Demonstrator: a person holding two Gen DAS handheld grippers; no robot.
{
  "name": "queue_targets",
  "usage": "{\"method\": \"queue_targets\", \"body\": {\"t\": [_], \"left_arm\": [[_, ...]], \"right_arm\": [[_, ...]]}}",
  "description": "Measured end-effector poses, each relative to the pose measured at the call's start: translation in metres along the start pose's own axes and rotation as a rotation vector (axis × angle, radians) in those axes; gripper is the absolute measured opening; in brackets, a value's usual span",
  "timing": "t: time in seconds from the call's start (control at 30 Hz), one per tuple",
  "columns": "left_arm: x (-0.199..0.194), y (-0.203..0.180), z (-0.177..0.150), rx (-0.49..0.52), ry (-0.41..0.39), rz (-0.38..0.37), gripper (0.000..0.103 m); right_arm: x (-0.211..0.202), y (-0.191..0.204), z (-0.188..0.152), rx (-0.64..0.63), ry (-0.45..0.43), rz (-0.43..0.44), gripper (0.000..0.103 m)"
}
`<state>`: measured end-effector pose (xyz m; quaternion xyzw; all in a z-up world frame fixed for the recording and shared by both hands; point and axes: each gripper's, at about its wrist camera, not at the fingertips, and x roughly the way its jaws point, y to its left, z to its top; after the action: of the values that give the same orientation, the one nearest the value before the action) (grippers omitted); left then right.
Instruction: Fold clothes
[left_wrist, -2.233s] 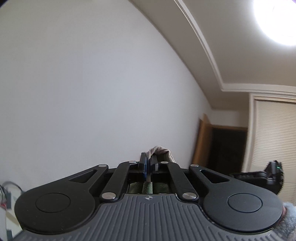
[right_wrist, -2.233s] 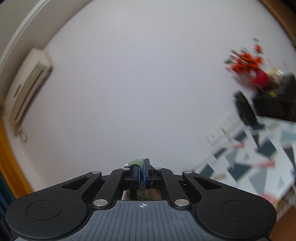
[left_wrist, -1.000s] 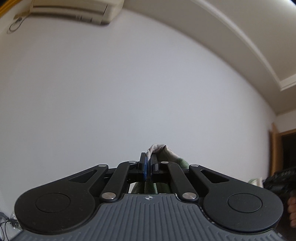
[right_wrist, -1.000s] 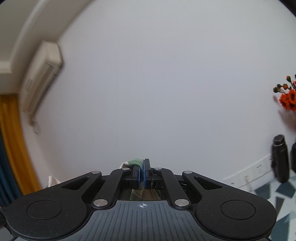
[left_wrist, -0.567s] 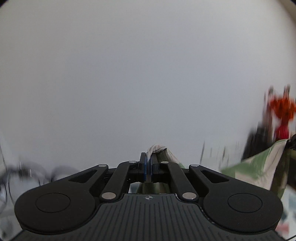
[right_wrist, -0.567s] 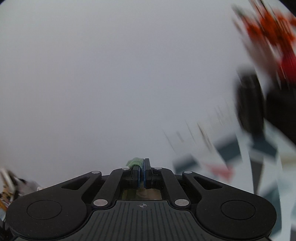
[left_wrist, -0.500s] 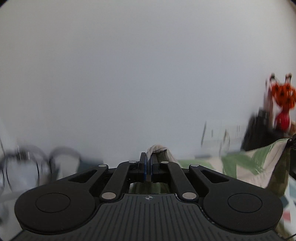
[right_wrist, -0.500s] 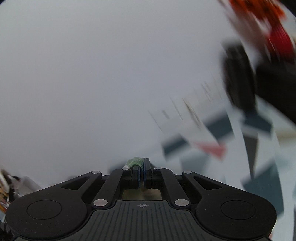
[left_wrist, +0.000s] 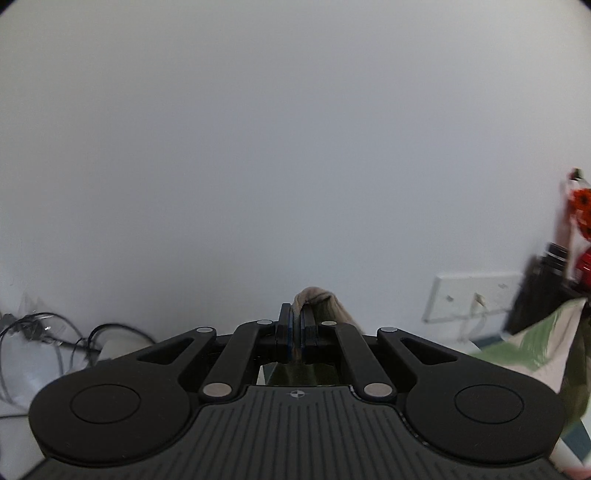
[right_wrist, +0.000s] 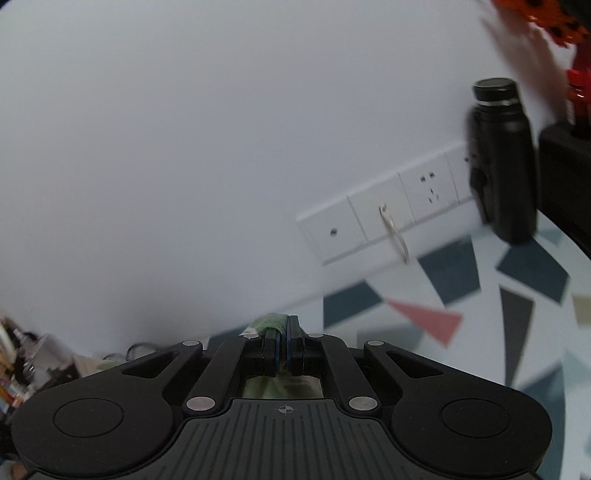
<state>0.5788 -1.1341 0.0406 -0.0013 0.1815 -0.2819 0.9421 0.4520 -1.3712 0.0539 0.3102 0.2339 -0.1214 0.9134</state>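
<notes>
The left gripper (left_wrist: 295, 334) is pinching a beige-green garment (left_wrist: 532, 347) at lower centre; the right gripper (right_wrist: 282, 345) is clamping its green edge.

A desk (right_wrist: 524, 295) covered in a white cloth with dark blue, grey and pink triangles is seen. At its back edge, against the wall, a black bottle (right_wrist: 504, 162) is placed upright.

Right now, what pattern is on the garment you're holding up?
Cream with green leaf-like streaks on the garment, clearest at the right of the left wrist view.
</notes>
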Motion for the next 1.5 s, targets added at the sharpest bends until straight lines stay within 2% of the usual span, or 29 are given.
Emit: {"method": "queue_targets", "body": {"t": [0.13, 0.27, 0.33, 0.37, 0.4, 0.43, 0.47, 0.5, 0.53, 0.57, 0.63, 0.73, 0.8, 1.0, 1.1, 1.17, 1.3, 1.5], "left_arm": [[0.069, -0.018, -0.006, 0.005, 0.101, 0.053, 0.004], [0.084, -0.020, -0.024, 0.019, 0.212, 0.034, 0.005], [0.092, -0.021, -0.033, 0.026, 0.268, 0.025, 0.010], [0.095, -0.022, -0.037, 0.029, 0.296, 0.020, 0.021], [0.099, -0.022, -0.042, 0.033, 0.323, 0.015, 0.030], [0.103, -0.023, -0.046, 0.036, 0.351, 0.010, 0.045], [0.106, -0.024, -0.051, 0.040, 0.379, 0.006, 0.054], [0.110, -0.024, -0.055, 0.043, 0.407, 0.001, 0.059], [0.114, -0.025, -0.060, 0.046, 0.434, -0.004, 0.067], [0.118, -0.025, -0.064, 0.050, 0.462, -0.009, 0.071], [0.118, -0.024, -0.071, 0.051, 0.508, -0.028, 0.072], [0.073, -0.009, -0.073, 0.019, 0.502, -0.076, 0.077], [0.040, 0.002, -0.076, -0.005, 0.488, -0.086, 0.081], [-0.034, 0.017, -0.119, -0.069, 0.550, -0.095, 0.080], [-0.076, 0.008, -0.126, -0.073, 0.544, -0.162, 0.077], [-0.100, -0.003, -0.134, -0.038, 0.550, -0.192, 0.077], [-0.128, -0.022, -0.159, 0.053, 0.585, -0.155, 0.077], [-0.157, -0.030, -0.210, 0.096, 0.620, 0.002, 0.078]], "right_arm": [[0.074, -0.019, 0.011, -0.041, -0.004, -0.093, 0.003], [0.139, -0.032, -0.004, -0.096, 0.042, -0.186, 0.003], [0.163, -0.035, -0.016, -0.115, 0.073, -0.231, 0.003], [0.172, -0.035, -0.023, -0.126, 0.086, -0.255, 0.007], [0.180, -0.036, -0.029, -0.137, 0.102, -0.282, 0.013], [0.186, -0.036, -0.035, -0.150, 0.121, -0.311, 0.032], [0.188, -0.035, -0.039, -0.162, 0.139, -0.337, 0.043], [0.188, -0.035, -0.042, -0.171, 0.153, -0.356, 0.061], [0.186, -0.034, -0.046, -0.181, 0.165, -0.372, 0.069], [0.180, -0.034, -0.049, -0.181, 0.173, -0.361, 0.070], [0.163, -0.032, -0.054, -0.169, 0.185, -0.309, 0.078], [0.124, -0.032, -0.066, -0.120, 0.168, -0.238, 0.083], [0.092, -0.034, -0.078, -0.069, 0.147, -0.220, 0.083], [0.011, -0.031, -0.147, 0.042, 0.152, -0.246, 0.080], [-0.018, -0.018, -0.177, 0.067, 0.162, -0.241, 0.078], [-0.033, -0.007, -0.194, 0.066, 0.169, -0.230, 0.077], [-0.048, 0.008, -0.220, 0.011, 0.212, -0.222, 0.075], [-0.045, 0.011, -0.266, -0.165, 0.269, -0.240, 0.075]]}}
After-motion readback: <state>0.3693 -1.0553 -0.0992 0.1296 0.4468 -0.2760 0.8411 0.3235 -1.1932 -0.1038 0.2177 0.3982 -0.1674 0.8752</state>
